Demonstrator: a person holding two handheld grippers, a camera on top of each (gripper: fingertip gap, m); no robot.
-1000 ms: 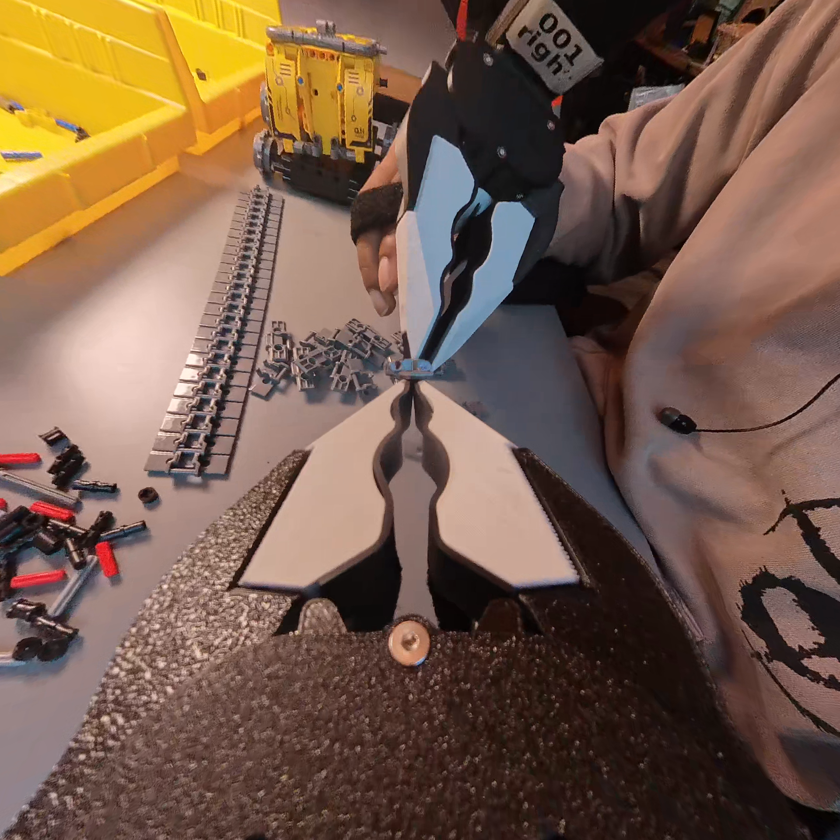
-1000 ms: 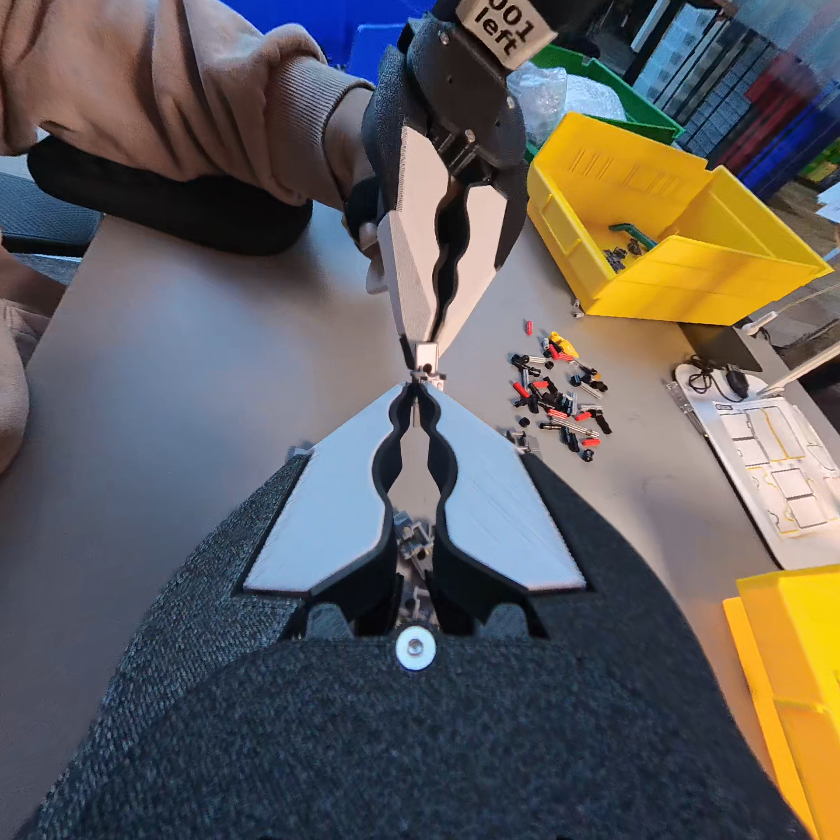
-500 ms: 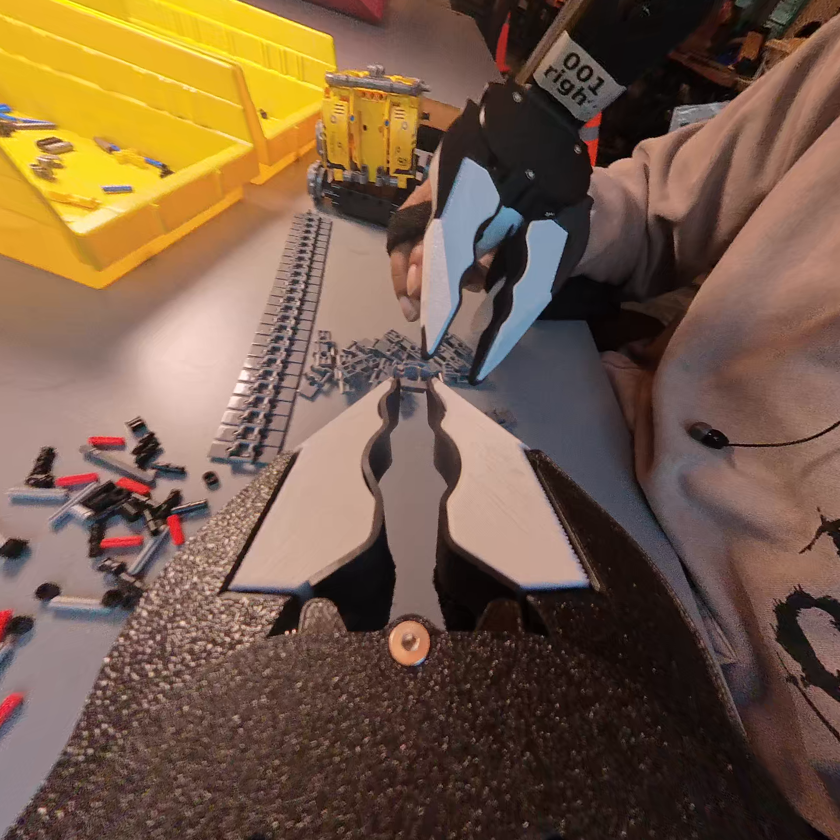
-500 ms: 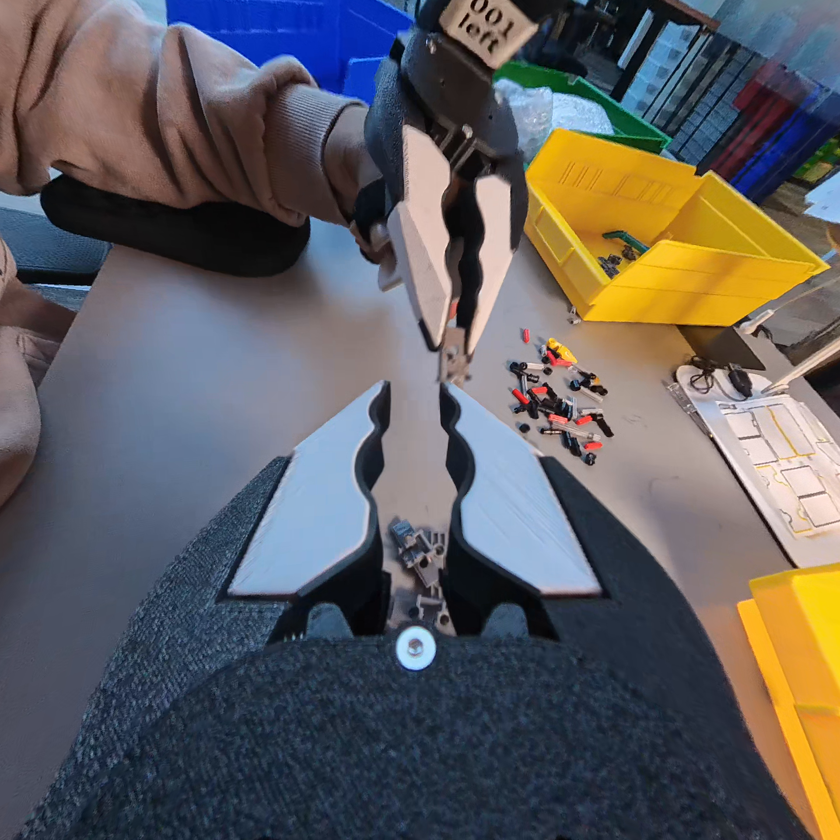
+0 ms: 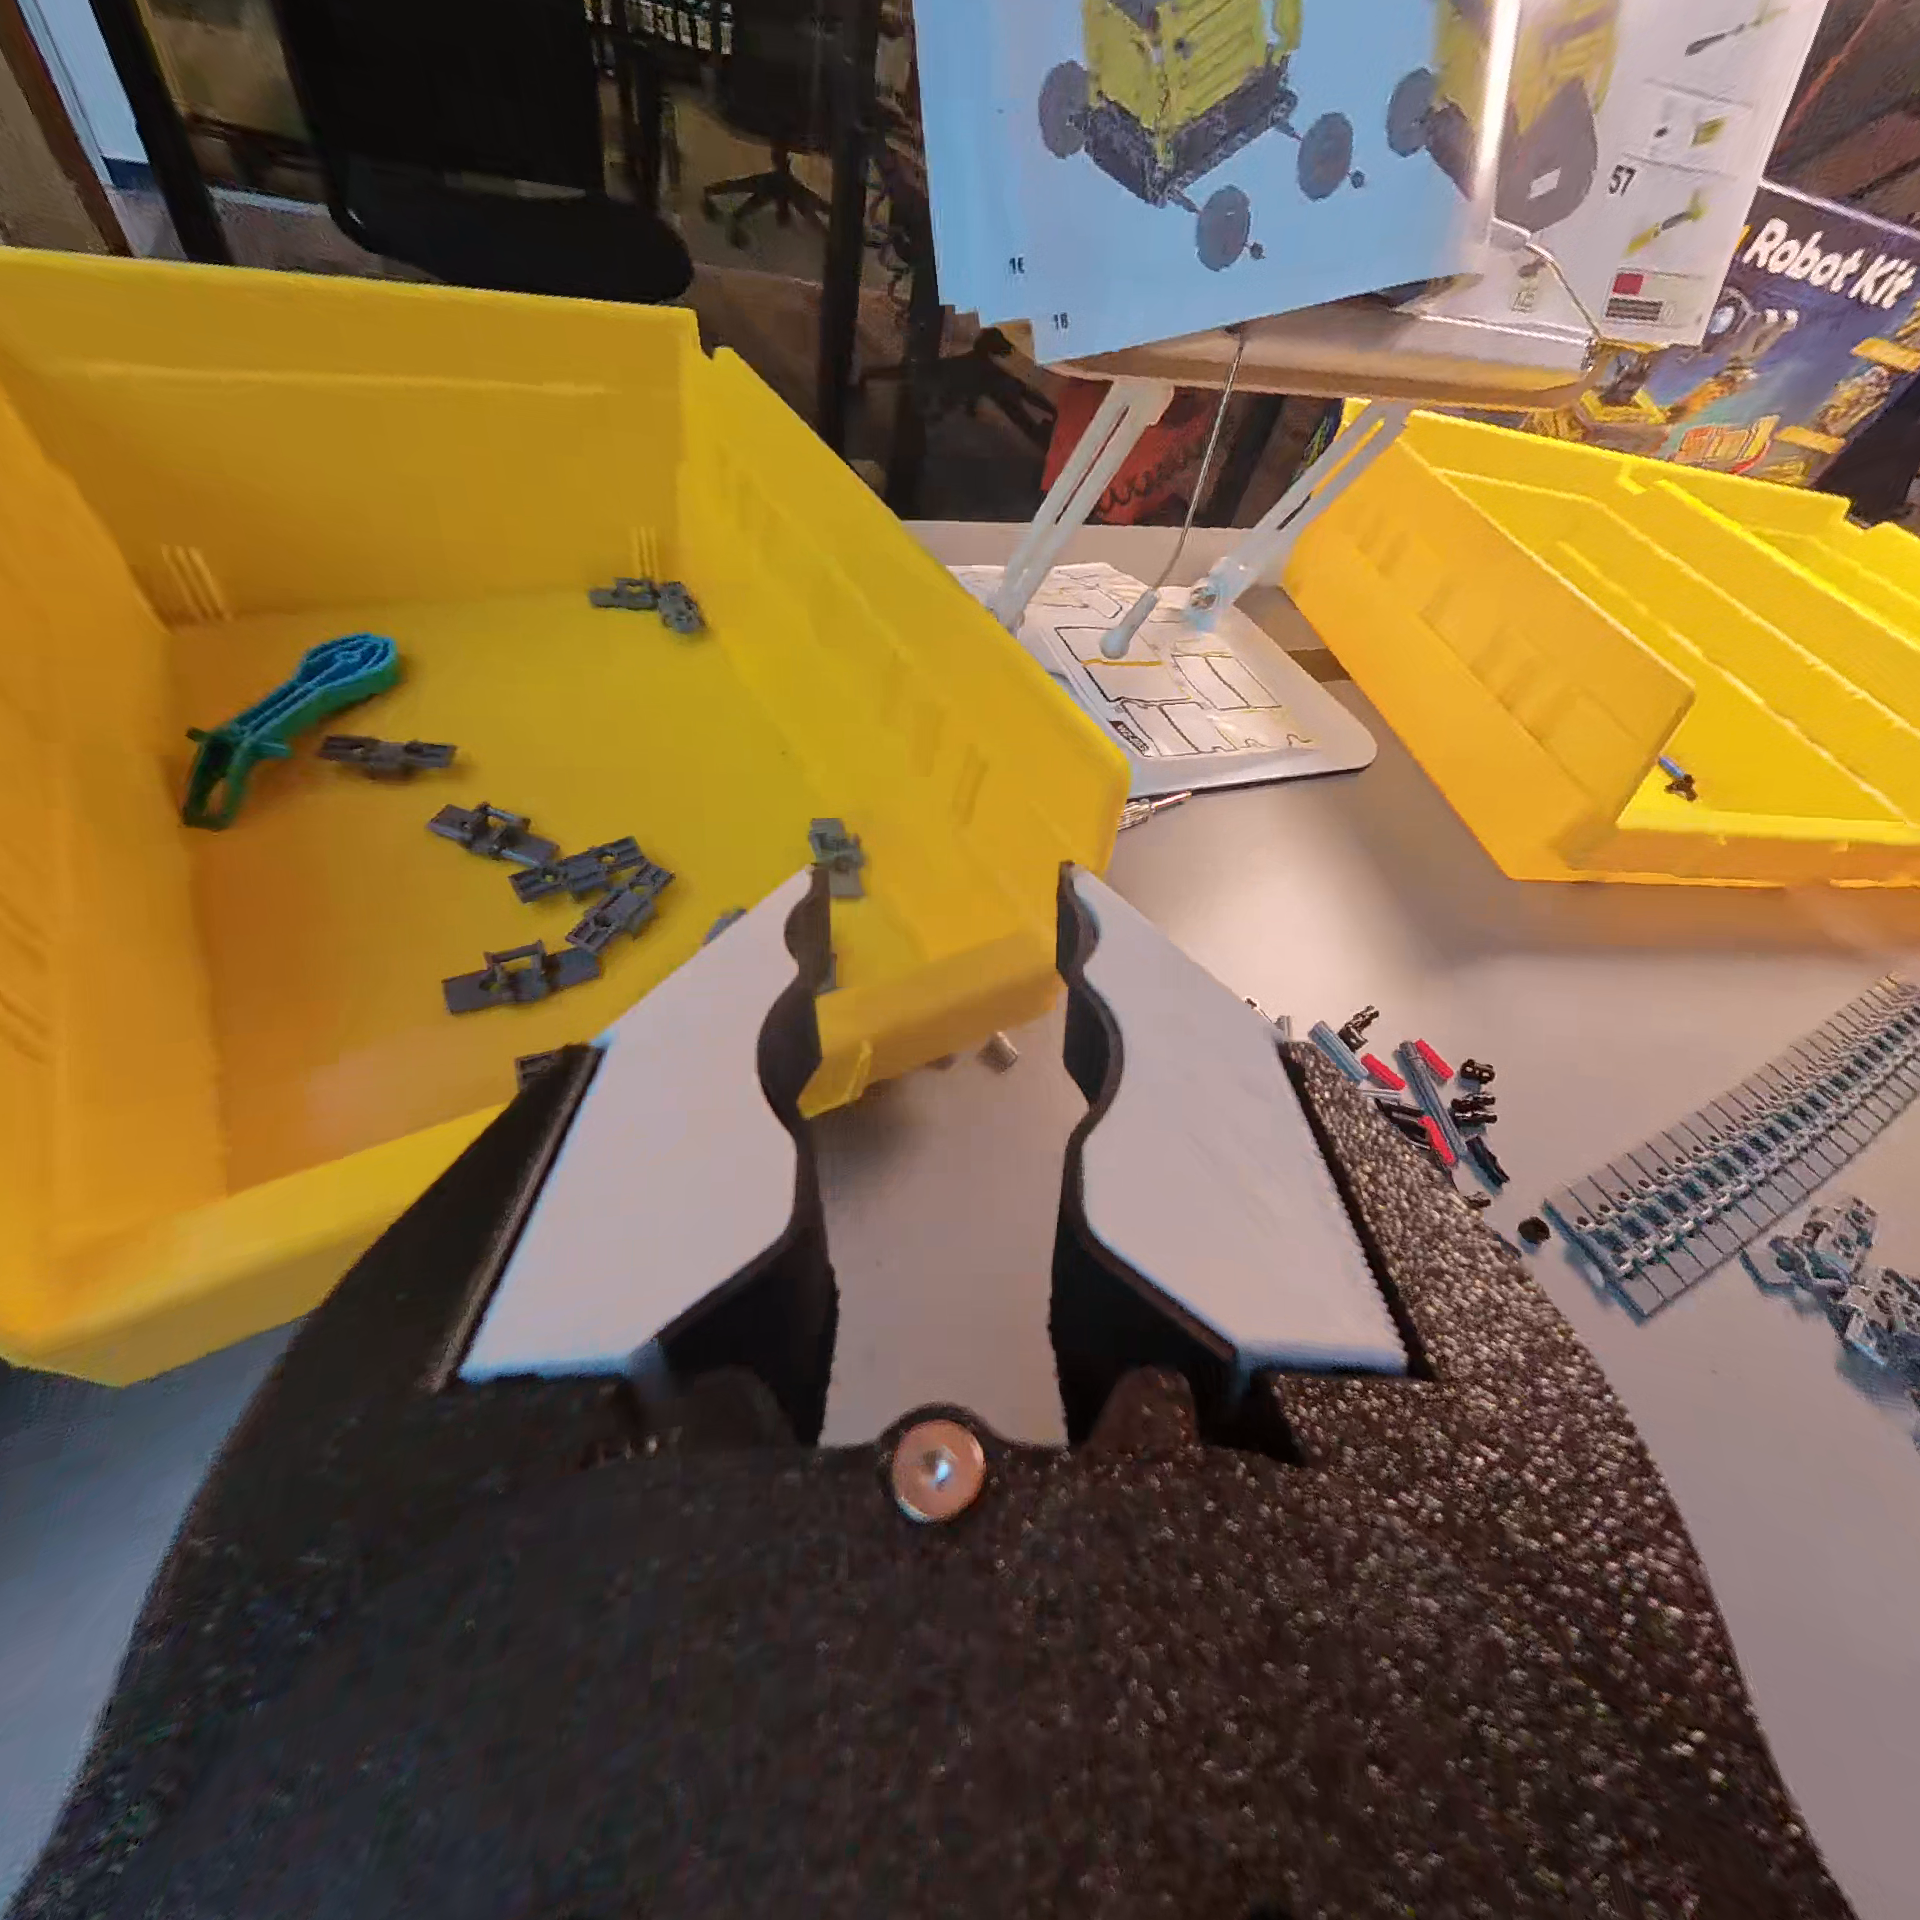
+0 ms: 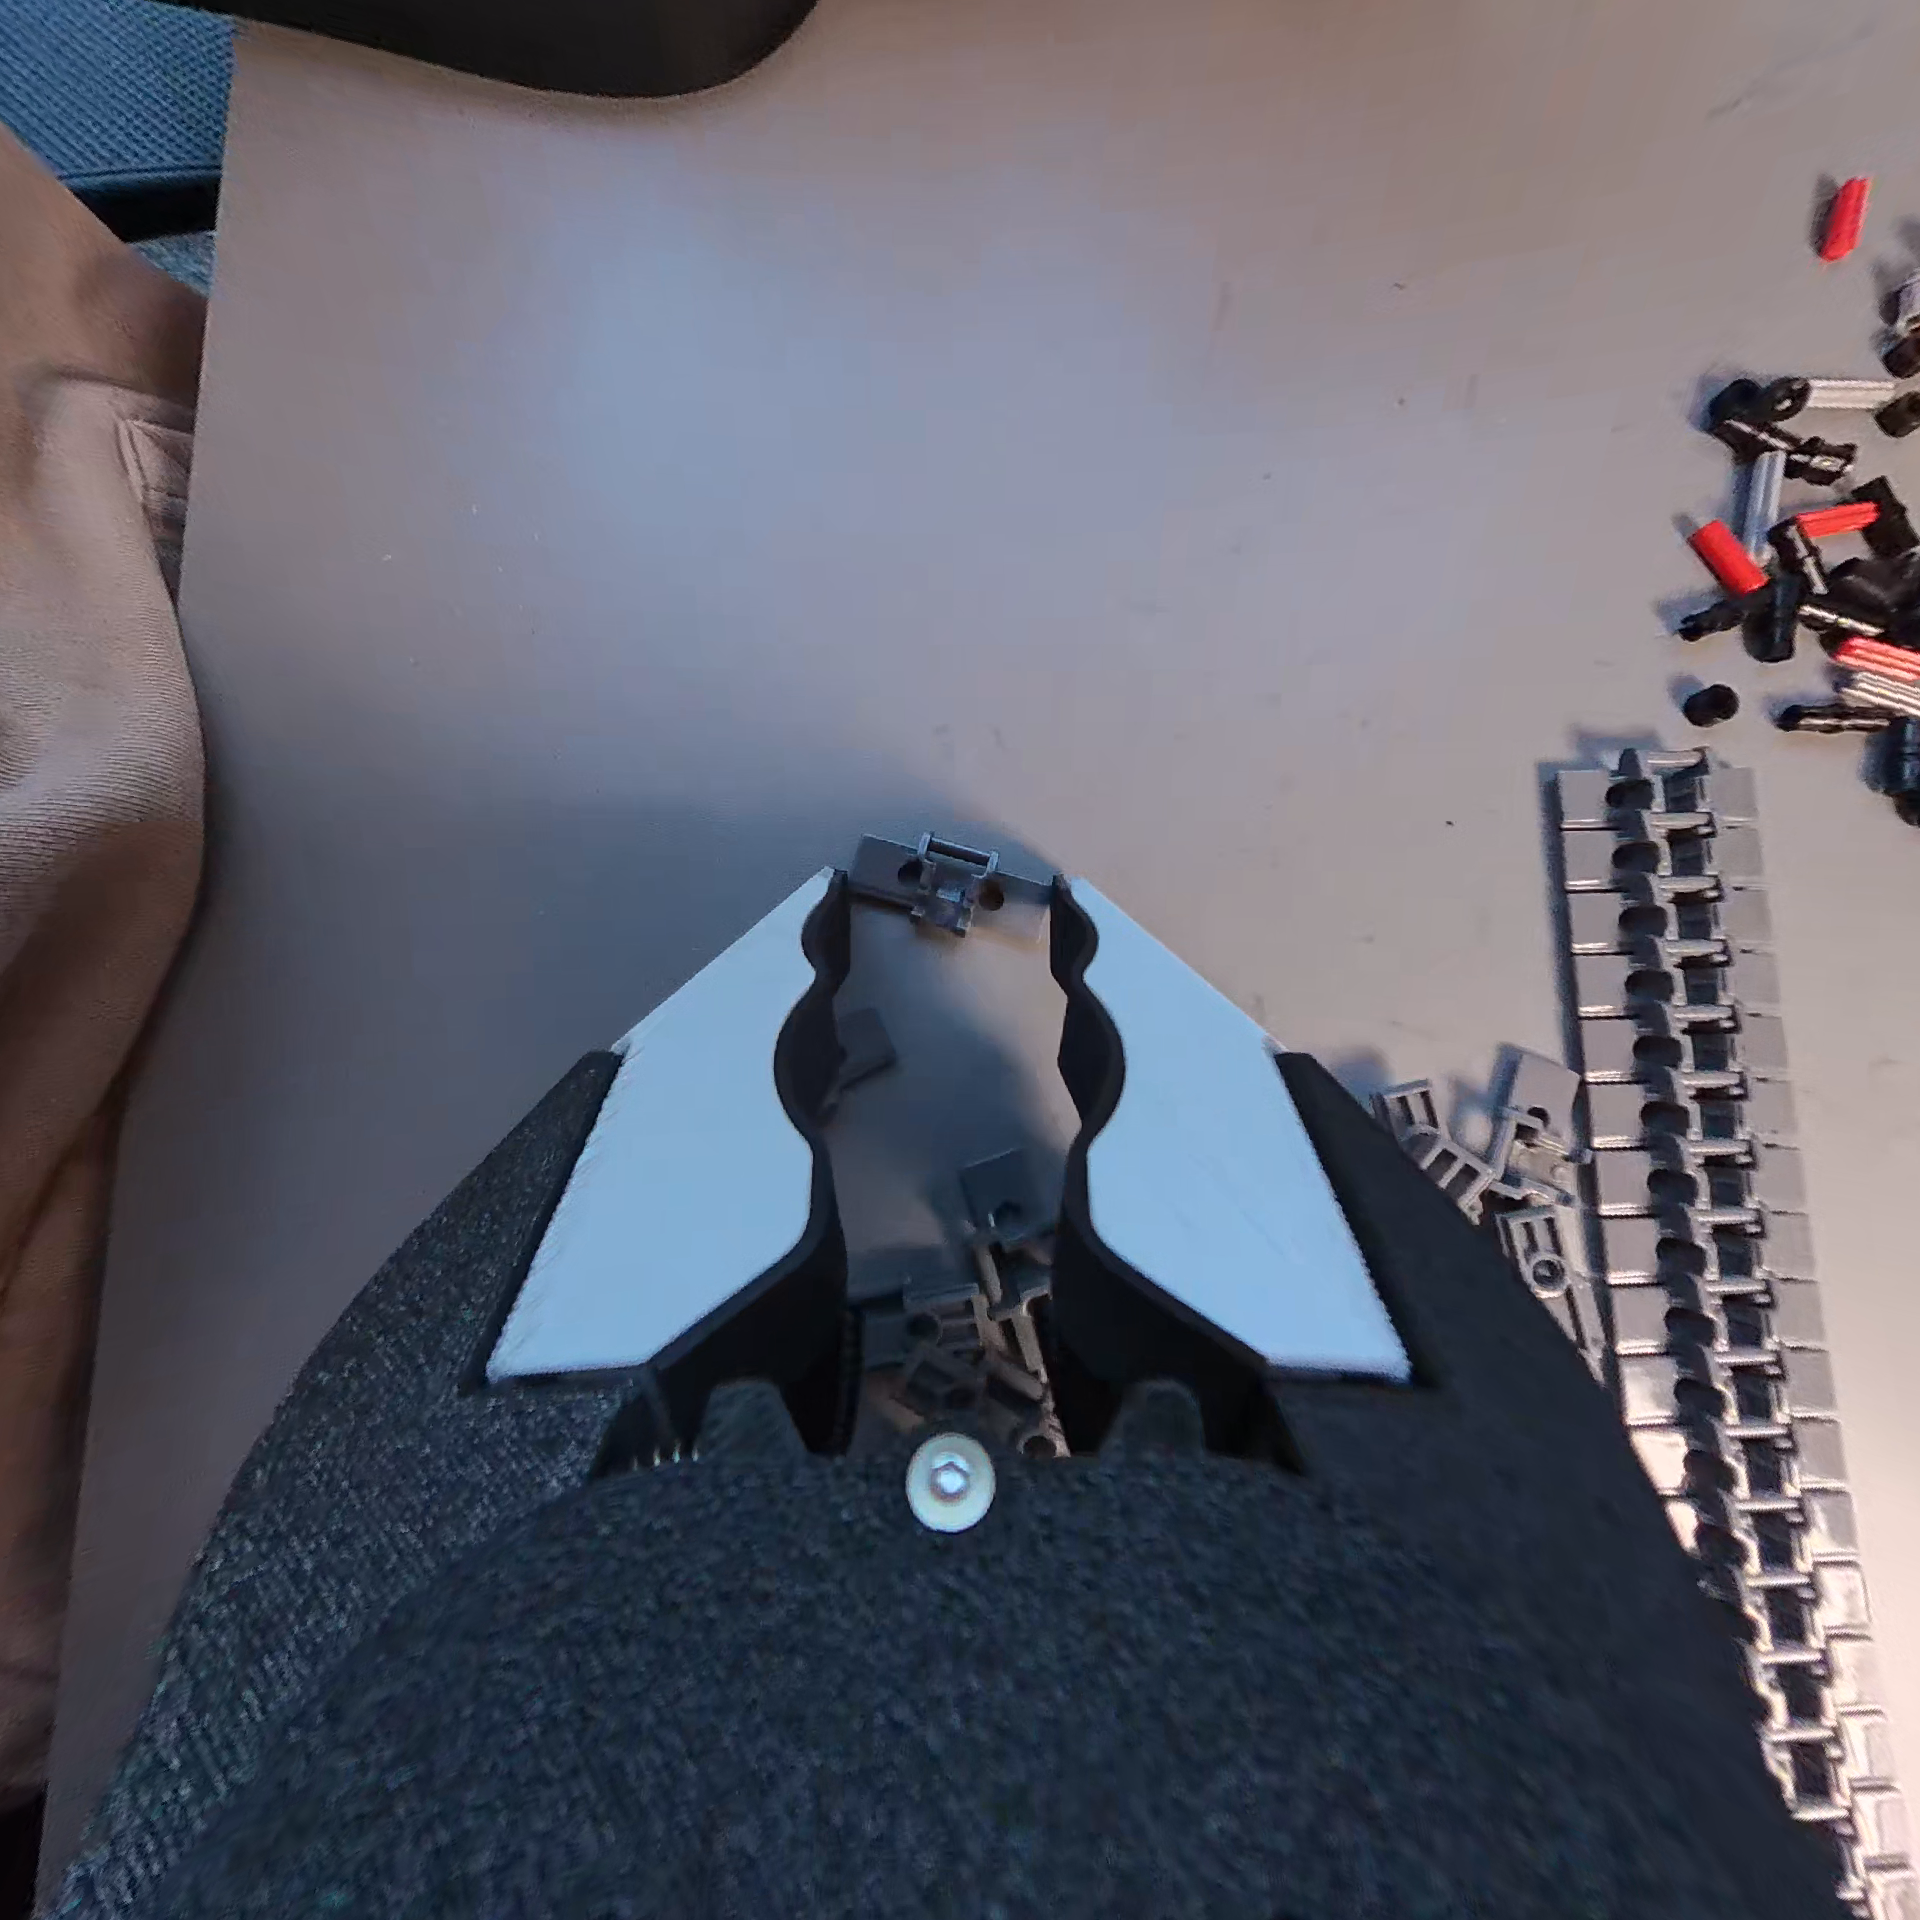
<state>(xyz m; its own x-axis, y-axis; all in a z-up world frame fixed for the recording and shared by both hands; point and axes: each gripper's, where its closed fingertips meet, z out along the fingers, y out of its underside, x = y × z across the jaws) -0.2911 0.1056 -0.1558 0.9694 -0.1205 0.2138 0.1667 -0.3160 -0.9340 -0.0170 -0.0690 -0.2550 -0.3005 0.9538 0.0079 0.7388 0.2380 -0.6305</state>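
Note:
In the left wrist view my left gripper (image 5: 945, 881) is open and empty, over the front right corner of a yellow bin (image 5: 935, 748). A small grey track link (image 5: 836, 844) sits right at the left fingertip; I cannot tell whether it touches. Several more grey links (image 5: 582, 883) and a green tool (image 5: 291, 717) lie in the bin. In the right wrist view my right gripper (image 6: 945, 885) is open, low over the table. One grey track link (image 6: 935, 883) lies between its fingertips. A heap of grey links (image 6: 987, 1309) lies under the jaws.
An assembled grey track strip (image 6: 1683, 1143) lies to the right, also in the left wrist view (image 5: 1745, 1143). Red and black pins (image 6: 1808, 582) are scattered beyond it. A beige sleeve (image 6: 83, 727) is at the left. A booklet on a stand (image 5: 1247, 156) and more yellow trays (image 5: 1610, 675) stand at the back.
The two grippers were tip to tip on a grey link. The left has swung away to the yellow bin and opened. The right has opened and dropped toward the table.

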